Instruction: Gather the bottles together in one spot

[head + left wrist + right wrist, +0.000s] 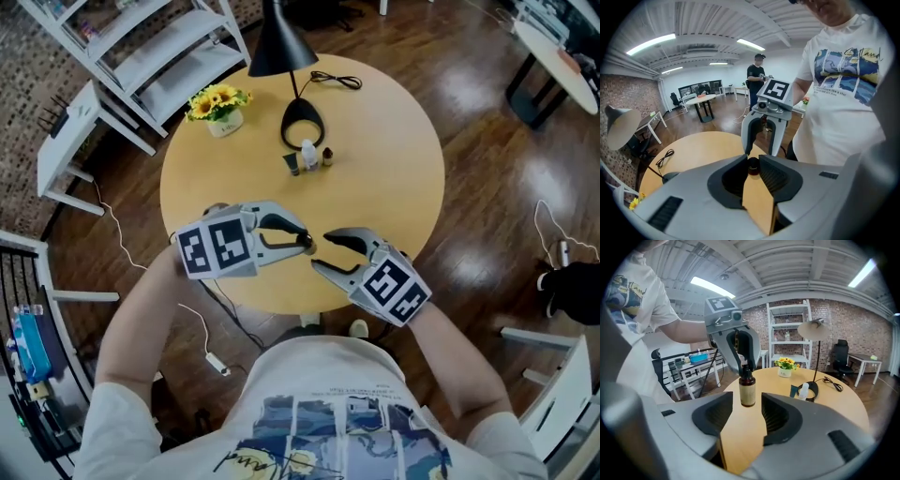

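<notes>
Left hand-held gripper [307, 243]: angled down, jaws pinching the dark cap of the amber bottle [747, 391].

Right hand-held gripper [322, 251]: jaws spread. The bottle body sits in the gap at their tips, with clearance on both sides and no contact.

Cannot tell whether the bottle base rests on the bench [394, 187].

Well beyond both grippers, at the lamp base [302, 122], three items stand close together: white bottle [307, 153], dark tube [293, 164], small brown bottle [328, 157].

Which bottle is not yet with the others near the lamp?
The amber bottle, apart on the near side, its cap in the left gripper; the other bottles stand together at the lamp base.
</notes>
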